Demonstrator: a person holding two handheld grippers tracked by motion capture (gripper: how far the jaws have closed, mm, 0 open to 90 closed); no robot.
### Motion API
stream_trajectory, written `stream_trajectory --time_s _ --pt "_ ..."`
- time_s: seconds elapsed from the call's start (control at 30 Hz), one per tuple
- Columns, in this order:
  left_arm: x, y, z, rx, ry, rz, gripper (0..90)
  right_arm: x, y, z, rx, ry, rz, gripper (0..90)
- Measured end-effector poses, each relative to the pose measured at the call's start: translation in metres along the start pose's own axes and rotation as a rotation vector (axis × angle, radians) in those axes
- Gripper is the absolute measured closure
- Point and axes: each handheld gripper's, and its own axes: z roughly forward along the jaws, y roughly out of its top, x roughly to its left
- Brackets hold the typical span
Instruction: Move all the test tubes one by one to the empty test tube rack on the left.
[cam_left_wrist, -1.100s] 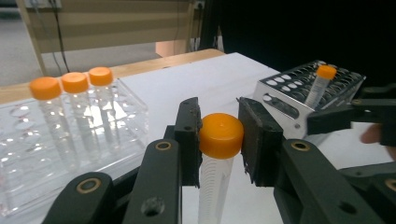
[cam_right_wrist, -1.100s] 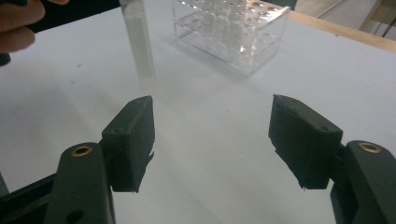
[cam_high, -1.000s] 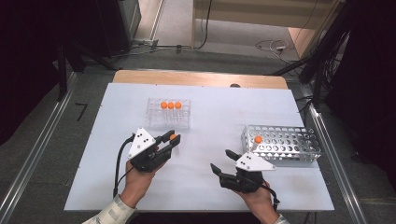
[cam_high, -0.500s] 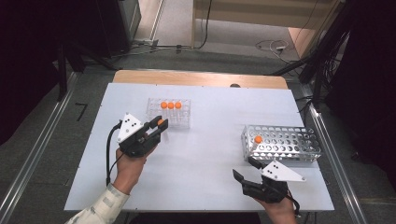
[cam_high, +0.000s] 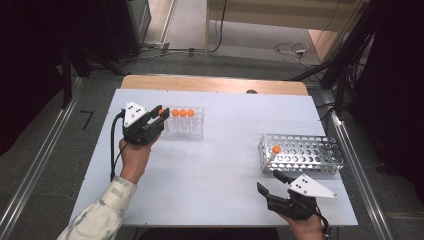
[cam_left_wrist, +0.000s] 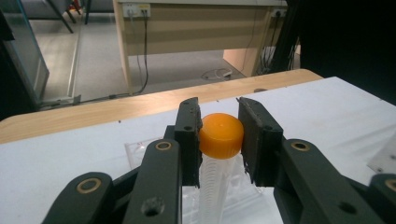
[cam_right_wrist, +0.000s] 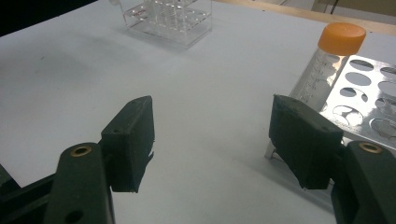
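Orange is the cap pinched between the left gripper's (cam_left_wrist: 219, 140) black jaws, which are closed tight on a clear, graduated tube (cam_left_wrist: 215, 186) held upright. In the high view this left gripper (cam_high: 159, 114) is at the left end of a clear plastic rack (cam_high: 192, 125) on the far left part of the table, and three more orange-capped tubes (cam_high: 183, 113) stand in a row along the rack's back. The held tube hangs over the rack; whether its lower end already sits in a hole cannot be told.

The right gripper (cam_right_wrist: 212, 140) has its jaws spread wide with nothing between them. In the high view the right gripper (cam_high: 272, 184) lies low near the front right edge of the table, just in front of a white perforated rack (cam_high: 312, 155). One orange-capped tube (cam_right_wrist: 331, 60) stands at the near left corner of that rack, close to the right gripper's jaw but apart from it.

The table (cam_high: 225, 165) is covered in plain white, with a strip of bare wood (cam_high: 210, 84) along its far edge. Around it the floor is grey, metal rails run down both sides, and dark curtains close in left and right. Beyond the table stands a pale wooden desk (cam_left_wrist: 196, 28), with cables trailing over the floor beneath it.
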Motion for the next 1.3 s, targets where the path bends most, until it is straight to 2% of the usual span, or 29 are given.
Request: stream_trajectory --time_s 0.33,0.57,1.1,1.3 --pt "0.006 0.015 0.017 -0.025 0.031 0.0 69.9 -0.003 -0.001 -0.001 -0.005 -0.004 0.005 29.7" --pt "0.004 0.02 0.029 -0.027 0.052 0.028 69.9 -0.004 -0.001 -0.001 -0.009 -0.003 0.009 29.8" --pt "0.005 0.006 0.044 0.005 0.084 0.04 69.8 -0.004 -0.002 -0.003 -0.014 -0.006 0.011 29.9" --pt "0.006 -0.003 0.047 0.017 0.089 0.027 69.7 -0.004 -0.002 -0.003 -0.014 -0.004 0.008 29.9"
